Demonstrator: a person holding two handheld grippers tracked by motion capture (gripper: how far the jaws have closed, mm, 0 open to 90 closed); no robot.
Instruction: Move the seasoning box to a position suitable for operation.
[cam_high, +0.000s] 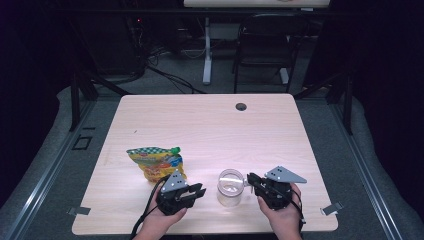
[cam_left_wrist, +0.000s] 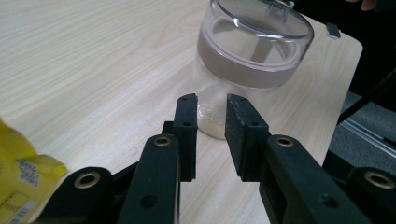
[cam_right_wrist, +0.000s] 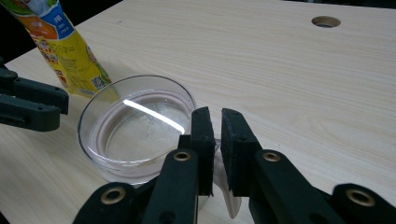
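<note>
Right now my right gripper (cam_right_wrist: 215, 135) pinches the rim of the clear glass jar (cam_high: 230, 187) near the desk's (cam_high: 210, 125) front edge, steadying it. My left gripper (cam_left_wrist: 211, 123), slightly spread and empty, points at its base, the snack pouch (cam_high: 156, 162) lying beside it.

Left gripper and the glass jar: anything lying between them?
Nothing: in the left gripper view, only bare table separates the left gripper from the glass jar. The yellow snack pouch sits off to one side.

a pale wooden table (cam_high: 210, 125) carries a clear glass jar (cam_high: 230, 188) and a yellow snack pouch (cam_high: 156, 162).
</note>
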